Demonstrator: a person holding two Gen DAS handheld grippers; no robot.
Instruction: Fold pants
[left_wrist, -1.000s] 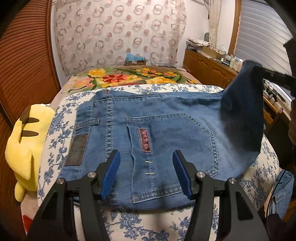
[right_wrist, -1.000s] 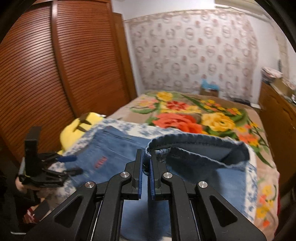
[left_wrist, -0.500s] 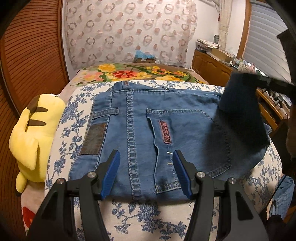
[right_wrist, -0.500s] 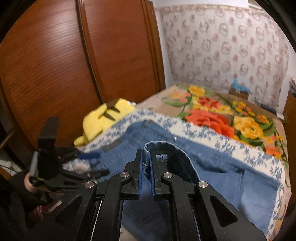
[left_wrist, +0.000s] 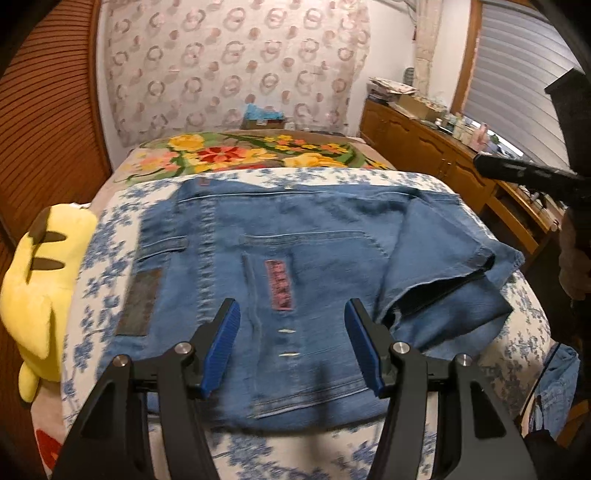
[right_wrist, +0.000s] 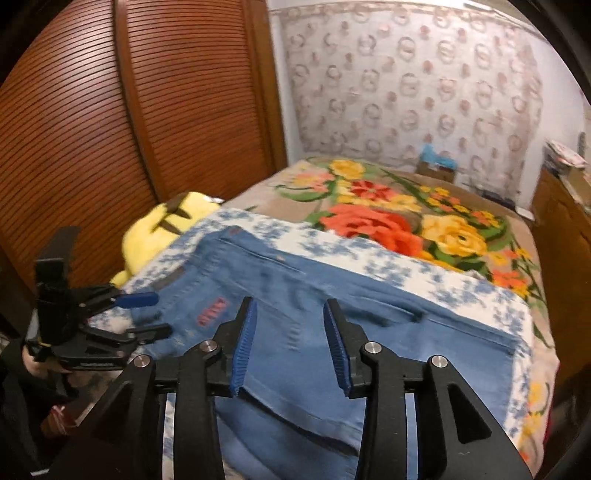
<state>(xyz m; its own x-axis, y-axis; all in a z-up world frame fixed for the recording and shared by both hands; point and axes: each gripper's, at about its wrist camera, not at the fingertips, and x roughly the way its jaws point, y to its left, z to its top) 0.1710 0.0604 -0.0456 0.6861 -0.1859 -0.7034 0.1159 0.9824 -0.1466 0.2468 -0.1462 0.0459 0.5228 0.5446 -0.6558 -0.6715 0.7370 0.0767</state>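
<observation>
Blue jeans (left_wrist: 295, 251) lie flat on the bed, back pocket up, with a red label (left_wrist: 279, 284) on the pocket. A leg hem (left_wrist: 443, 266) lies folded over onto the right part of the jeans. My left gripper (left_wrist: 291, 332) is open and empty, hovering above the near edge of the jeans. My right gripper (right_wrist: 290, 328) is open and empty above the jeans (right_wrist: 332, 306). The left gripper also shows in the right wrist view (right_wrist: 142, 314), open, at the left side of the bed.
A blue floral sheet (left_wrist: 110, 266) covers the bed, with a flowered blanket (left_wrist: 236, 155) behind. A yellow plush toy (left_wrist: 40, 273) lies at the left edge. A wooden slatted wardrobe (right_wrist: 110, 129) stands left, a wooden dresser (left_wrist: 436, 155) right.
My right gripper opened and let go of the leg hem, which now lies dropped on the jeans. The right gripper drew back. My left gripper stayed open over the near edge.
</observation>
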